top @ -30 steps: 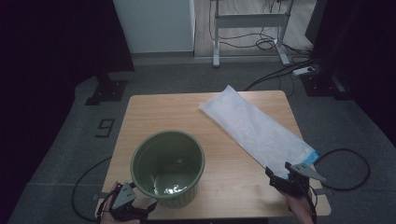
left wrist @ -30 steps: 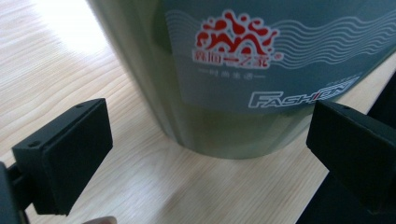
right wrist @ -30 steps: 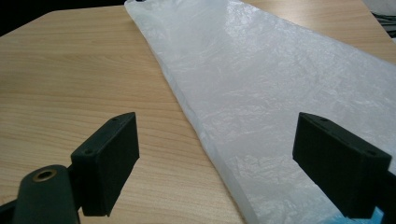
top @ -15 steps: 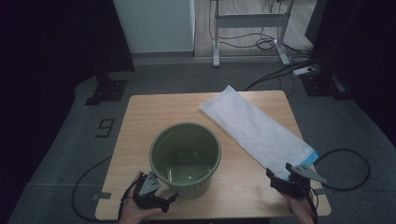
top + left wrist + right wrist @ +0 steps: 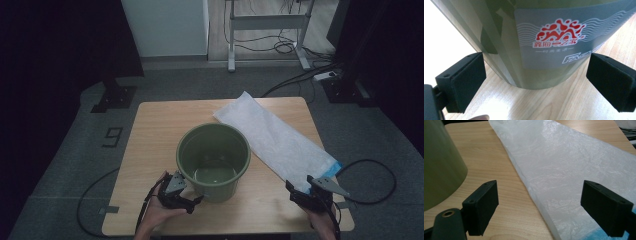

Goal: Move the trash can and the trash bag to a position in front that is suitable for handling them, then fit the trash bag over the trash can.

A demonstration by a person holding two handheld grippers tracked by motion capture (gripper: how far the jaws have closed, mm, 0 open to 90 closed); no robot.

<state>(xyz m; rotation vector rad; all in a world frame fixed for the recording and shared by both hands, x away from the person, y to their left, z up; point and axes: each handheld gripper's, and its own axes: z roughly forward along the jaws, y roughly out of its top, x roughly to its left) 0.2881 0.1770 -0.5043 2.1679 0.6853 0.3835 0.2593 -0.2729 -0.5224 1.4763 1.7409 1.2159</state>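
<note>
Holding the left gripper (image 5: 535, 82) with its jaws spread wide at the base of the round green plastic bucket (image 5: 213, 161) mid-table, we kept the right gripper (image 5: 549, 207) equally wide open over the crinkled white plastic bag (image 5: 574, 170)

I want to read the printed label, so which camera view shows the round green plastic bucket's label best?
The left gripper view: the round green plastic bucket stands close, with its grey label facing the camera. The high view shows the bucket's open inside, the right gripper view its plain side.
</note>
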